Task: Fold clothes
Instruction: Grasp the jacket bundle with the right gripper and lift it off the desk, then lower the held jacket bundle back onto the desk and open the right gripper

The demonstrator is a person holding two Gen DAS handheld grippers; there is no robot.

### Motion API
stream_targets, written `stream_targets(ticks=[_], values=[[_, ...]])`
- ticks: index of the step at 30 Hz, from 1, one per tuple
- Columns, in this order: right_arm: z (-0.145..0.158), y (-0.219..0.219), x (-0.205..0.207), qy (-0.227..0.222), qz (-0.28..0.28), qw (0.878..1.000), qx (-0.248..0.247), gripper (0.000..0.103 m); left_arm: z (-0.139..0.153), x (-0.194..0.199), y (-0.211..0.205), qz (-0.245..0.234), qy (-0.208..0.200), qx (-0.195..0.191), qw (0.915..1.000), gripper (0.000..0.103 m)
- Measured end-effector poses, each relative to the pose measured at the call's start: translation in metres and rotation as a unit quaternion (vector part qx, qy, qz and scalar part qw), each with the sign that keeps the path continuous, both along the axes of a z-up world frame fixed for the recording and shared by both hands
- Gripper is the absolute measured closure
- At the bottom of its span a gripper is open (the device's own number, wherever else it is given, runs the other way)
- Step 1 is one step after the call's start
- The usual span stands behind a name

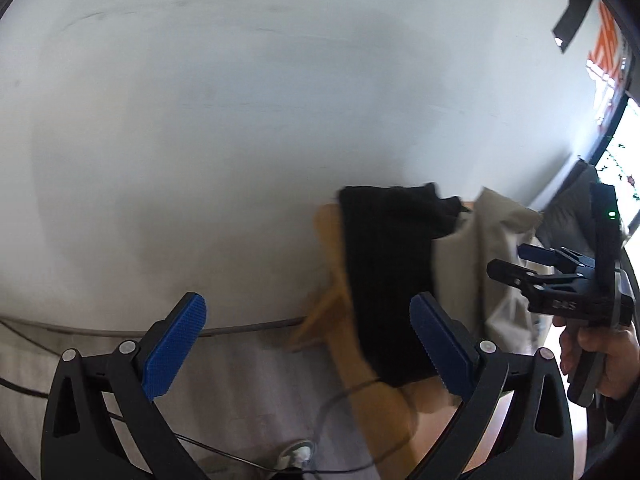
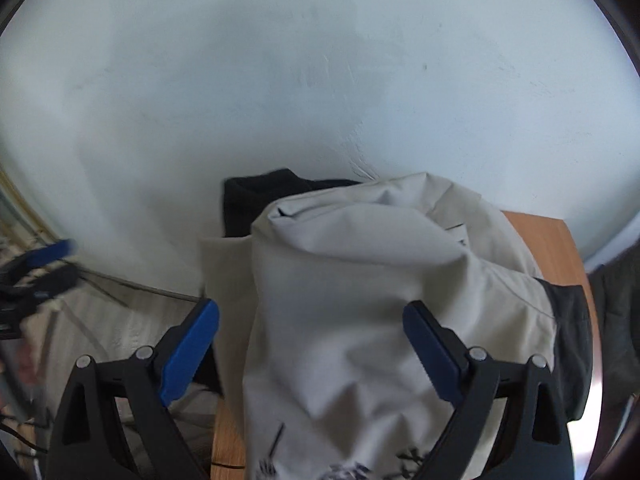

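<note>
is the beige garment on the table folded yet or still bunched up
Not folded: the beige garment lies in a rumpled heap with loose creases on the wooden table.

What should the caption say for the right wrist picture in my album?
Open right claw hovers over a crumpled beige garment on a wooden table.

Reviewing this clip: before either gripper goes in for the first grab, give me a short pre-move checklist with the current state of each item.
1. Left gripper open, nothing between its fingers: ok.
2. Right gripper open, holding nothing: ok.
3. Beige garment straight ahead of the right gripper: ok.
4. Beige garment spread flat for folding: not ok, it lies bunched.
5. Black garment clear of the beige one: not ok, they overlap.
6. Wooden table has room for a fold: cannot tell, mostly covered.
</note>
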State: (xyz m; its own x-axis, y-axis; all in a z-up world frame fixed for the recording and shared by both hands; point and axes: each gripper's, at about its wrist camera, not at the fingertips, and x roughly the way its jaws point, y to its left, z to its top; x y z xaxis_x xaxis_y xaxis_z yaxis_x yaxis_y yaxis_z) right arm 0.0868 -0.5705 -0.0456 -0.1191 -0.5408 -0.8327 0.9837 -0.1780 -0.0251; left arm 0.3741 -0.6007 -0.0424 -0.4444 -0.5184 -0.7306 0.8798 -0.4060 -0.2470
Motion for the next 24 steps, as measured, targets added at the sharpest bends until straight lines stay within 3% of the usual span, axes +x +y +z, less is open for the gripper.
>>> stream_targets(ticks=[3,5,7,10,13,17,24], values=[[-0.024,-0.018,0.005,0.021,-0.025,0.999,0.016,0.009,-0.005,0.015,-0.01,0.012,-0.001,0.004,0.9999,0.0],[-0.031,-0.021,0.005,0.016,-0.033,0.999,0.013,0.02,-0.008,0.017,-0.012,0.007,0.003,0.003,1.0,0.0],[-0.026,-0.016,-0.004,-0.006,-0.041,0.999,-0.003,0.062,-0.013,0.015,-0.01,-0.005,0.014,0.007,0.9999,0.0],[-0.012,-0.006,-0.006,-0.031,-0.031,0.999,-0.024,0.088,-0.019,0.006,-0.007,-0.015,0.027,0.014,0.9994,0.0],[0.005,0.002,0.0,-0.038,-0.012,0.998,-0.045,0.095,-0.021,-0.002,-0.007,-0.022,0.036,0.017,0.9989,0.0],[0.027,0.014,0.009,-0.048,0.012,0.996,-0.073,0.095,-0.022,-0.011,-0.012,-0.038,0.045,0.011,0.9982,0.0],[-0.017,0.006,0.037,-0.027,0.068,0.996,-0.057,0.09,-0.001,-0.046,-0.033,-0.085,0.075,-0.014,0.9934,0.0]])
